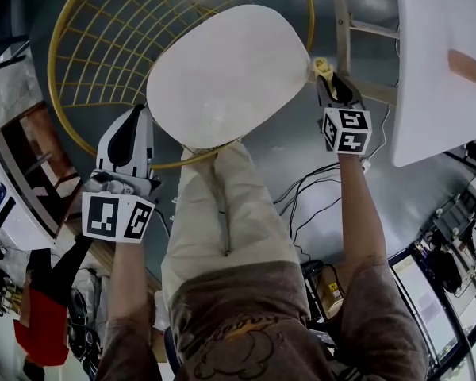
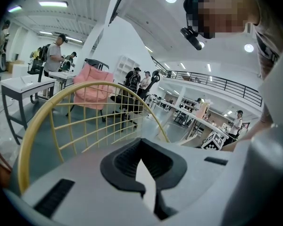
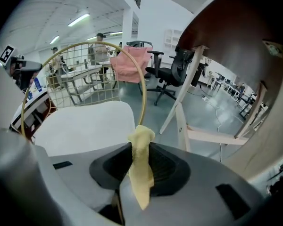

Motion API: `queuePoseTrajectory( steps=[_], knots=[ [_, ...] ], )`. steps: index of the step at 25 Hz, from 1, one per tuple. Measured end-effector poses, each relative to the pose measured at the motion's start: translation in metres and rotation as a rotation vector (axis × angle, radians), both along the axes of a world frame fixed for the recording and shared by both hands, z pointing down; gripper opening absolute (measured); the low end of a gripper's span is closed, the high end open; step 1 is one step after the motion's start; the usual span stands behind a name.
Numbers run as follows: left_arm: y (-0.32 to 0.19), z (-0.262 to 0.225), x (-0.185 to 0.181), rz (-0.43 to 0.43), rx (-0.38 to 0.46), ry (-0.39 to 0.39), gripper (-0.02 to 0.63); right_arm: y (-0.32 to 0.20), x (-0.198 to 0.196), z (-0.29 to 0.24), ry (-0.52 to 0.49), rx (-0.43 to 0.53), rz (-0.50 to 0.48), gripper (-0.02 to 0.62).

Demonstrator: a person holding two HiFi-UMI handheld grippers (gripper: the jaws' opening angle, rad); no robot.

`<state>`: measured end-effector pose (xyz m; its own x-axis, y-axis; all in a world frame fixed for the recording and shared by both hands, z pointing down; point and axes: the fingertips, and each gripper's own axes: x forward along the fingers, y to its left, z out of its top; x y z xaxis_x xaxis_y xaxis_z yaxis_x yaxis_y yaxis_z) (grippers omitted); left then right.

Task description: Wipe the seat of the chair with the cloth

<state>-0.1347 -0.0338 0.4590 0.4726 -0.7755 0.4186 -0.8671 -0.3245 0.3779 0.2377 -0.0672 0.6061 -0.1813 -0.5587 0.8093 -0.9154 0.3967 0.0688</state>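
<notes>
The chair has a white seat [image 1: 230,70] inside a yellow wire frame [image 1: 103,30]. My right gripper [image 1: 327,76] hangs just off the seat's right edge, shut on a small yellow cloth [image 1: 324,66]. In the right gripper view the cloth [image 3: 141,164] sticks up out of the jaws, with the seat [image 3: 85,126] to the left and beyond. My left gripper [image 1: 138,113] is at the seat's near-left edge, by the frame. Its jaws look shut and hold nothing [image 2: 144,173]. The yellow wire back [image 2: 85,121] rises ahead of it.
A white table [image 1: 436,70] with wooden legs [image 1: 345,30] stands close on the right. Cables [image 1: 309,197] lie on the grey floor below it. My trousered legs [image 1: 214,213] reach the seat's near edge. Desks, office chairs [image 3: 172,74] and people fill the hall behind.
</notes>
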Motion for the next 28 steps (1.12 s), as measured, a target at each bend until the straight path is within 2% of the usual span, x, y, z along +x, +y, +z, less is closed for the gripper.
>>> queuePoseTrajectory(
  steps=[12, 28],
  knots=[
    [-0.001, 0.005, -0.002, 0.005, -0.010, -0.001, 0.003, 0.002, -0.020, 0.021, -0.012, -0.025, -0.028, 0.120],
    [-0.003, 0.011, 0.002, 0.018, -0.018, 0.010, 0.003, 0.013, -0.041, 0.031, -0.031, -0.049, -0.017, 0.120]
  ],
)
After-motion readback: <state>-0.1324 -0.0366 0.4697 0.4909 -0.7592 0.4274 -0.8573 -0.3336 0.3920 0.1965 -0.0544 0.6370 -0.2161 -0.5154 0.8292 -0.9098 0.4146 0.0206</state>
